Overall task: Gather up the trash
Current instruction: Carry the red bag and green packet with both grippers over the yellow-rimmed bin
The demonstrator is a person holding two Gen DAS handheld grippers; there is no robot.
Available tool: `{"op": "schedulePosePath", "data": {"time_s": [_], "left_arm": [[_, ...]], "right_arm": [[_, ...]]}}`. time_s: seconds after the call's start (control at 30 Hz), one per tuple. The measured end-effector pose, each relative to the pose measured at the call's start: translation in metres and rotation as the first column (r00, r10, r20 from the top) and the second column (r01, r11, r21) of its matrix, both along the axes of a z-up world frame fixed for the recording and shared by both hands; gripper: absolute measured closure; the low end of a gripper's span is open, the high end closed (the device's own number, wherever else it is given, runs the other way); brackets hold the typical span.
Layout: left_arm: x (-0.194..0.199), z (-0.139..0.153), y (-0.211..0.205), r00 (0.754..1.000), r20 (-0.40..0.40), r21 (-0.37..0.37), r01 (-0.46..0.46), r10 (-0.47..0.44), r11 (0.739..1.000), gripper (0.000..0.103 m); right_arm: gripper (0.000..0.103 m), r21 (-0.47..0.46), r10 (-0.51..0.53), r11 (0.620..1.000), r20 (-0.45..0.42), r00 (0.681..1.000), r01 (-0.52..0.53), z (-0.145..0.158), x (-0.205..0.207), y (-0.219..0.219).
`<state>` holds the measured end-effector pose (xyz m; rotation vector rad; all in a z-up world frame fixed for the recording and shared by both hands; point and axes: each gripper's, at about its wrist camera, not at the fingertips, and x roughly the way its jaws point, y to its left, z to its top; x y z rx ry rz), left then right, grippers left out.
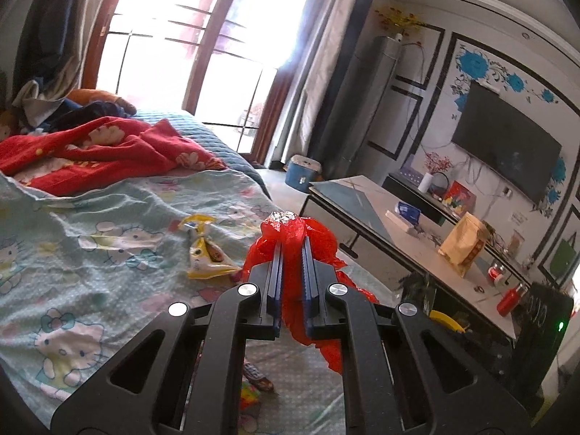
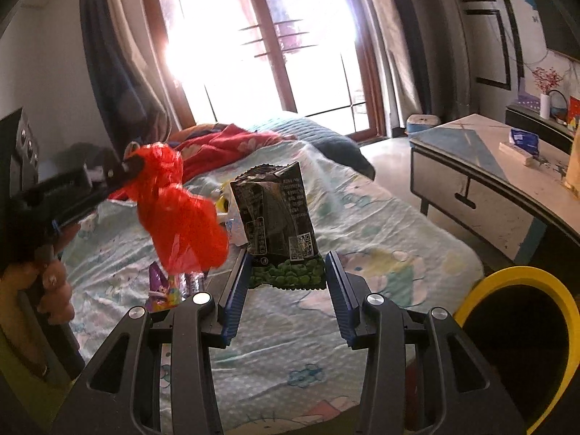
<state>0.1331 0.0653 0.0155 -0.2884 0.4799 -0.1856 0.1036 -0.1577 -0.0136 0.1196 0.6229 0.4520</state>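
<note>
Red plastic bag (image 1: 290, 239): thin, crumpled, glossy; a scrap of silver foil shows at its top; loose folds hang below the fingers, clear of the bed.
Left claw (image 1: 290, 233): closed tight on the red plastic bag; seen from the right wrist view at far left (image 2: 127, 166), a hand (image 2: 47, 282) on its grip.
Snack packet (image 2: 281, 224): dark foil with green peas printed at the base, a QR code, crimped top edge; upright.
Right claw (image 2: 288, 259): set at middling width, pinching the snack packet's lower edge; packet raised above the bed.
Bed (image 1: 108, 235): cartoon-cat sheet, red blanket (image 1: 108, 148) behind.
Remaining litter: yellow wrapper (image 1: 206, 253) lying on the sheet; purple wrapper (image 2: 163, 286) below the hanging bag.
Bin (image 2: 525, 326): yellow rim, dark inside, lower right.
Table (image 2: 482, 181): beside the bed, carrying a tan paper bag (image 1: 464, 244).
</note>
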Motion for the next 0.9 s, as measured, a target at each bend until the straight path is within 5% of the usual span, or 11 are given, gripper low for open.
{"op": "schedulePosePath", "data": {"time_s": [0.9], "left_arm": [[-0.009, -0.01, -0.105, 0.973, -0.018, 0.068, 0.231, -0.23, 0.971, 0.099]], "right_arm": [[0.063, -0.046, -0.183, 0.982, 0.063, 0.981, 0.186, 0.018, -0.023, -0.095]]}}
